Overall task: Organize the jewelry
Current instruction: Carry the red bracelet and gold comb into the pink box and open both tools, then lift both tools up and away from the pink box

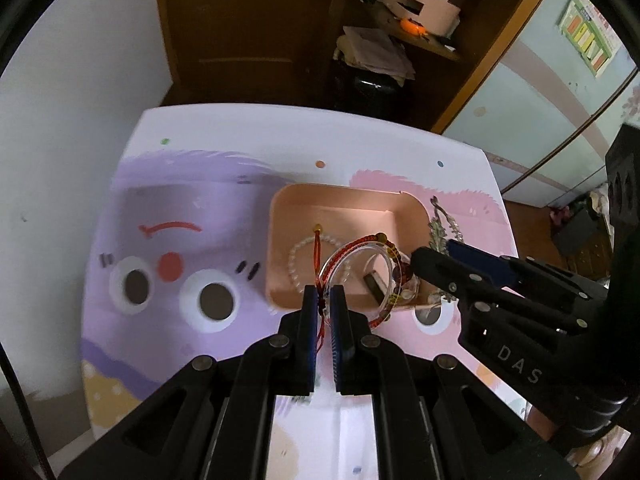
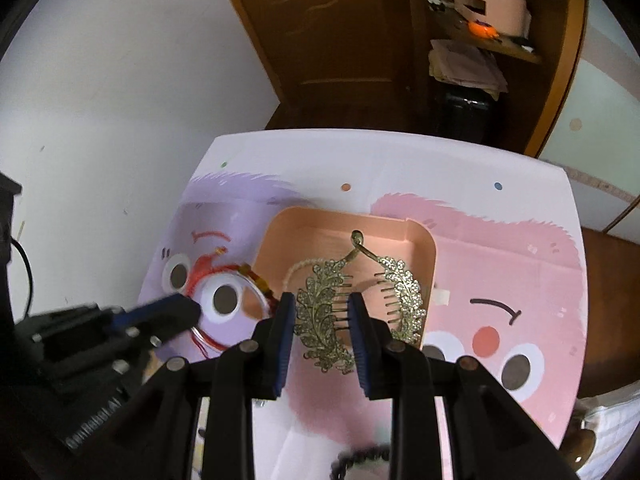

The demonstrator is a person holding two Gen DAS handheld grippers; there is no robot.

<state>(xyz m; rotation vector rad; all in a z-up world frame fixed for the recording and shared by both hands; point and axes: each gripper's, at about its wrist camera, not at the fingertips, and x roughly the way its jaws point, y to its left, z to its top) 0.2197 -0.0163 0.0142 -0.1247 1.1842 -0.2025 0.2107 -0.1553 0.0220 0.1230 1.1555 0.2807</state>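
Left claw (image 1: pixel 324 300): pinched nearly flat on the clear bangle (image 1: pixel 352 268) and the red braided cord bracelet (image 1: pixel 362 246) together, both hanging above the near edge of the pink tray (image 1: pixel 340 194).
Tray contents: a white bead bracelet (image 1: pixel 298 258) lies on the tray floor, and a small dark block (image 1: pixel 374 284) sits near the front wall; what that block is I cannot tell.
Right claw (image 2: pixel 322 328): partly closed on one leaf of the gold rhinestone leaf hair comb (image 2: pixel 324 316), whose second leaf hangs free to the right over the tray's front corner.
Surface (image 2: pixel 500 272): covered by a cartoon-print mat, purple face on the left, pink face on the right.
Step in hand: by my reading, both pieces are being carried toward the tray for drop-off; neither is down yet.
Next move: each claw probably needs to come fully over the tray, sink, then open, one at a time so the cord and comb teeth do not tangle.
Hard to make out: whether cord and bangle are joined or merely gripped together; a dark beaded item (image 2: pixel 360 462) at the bottom of the right view is blurred and cut off.
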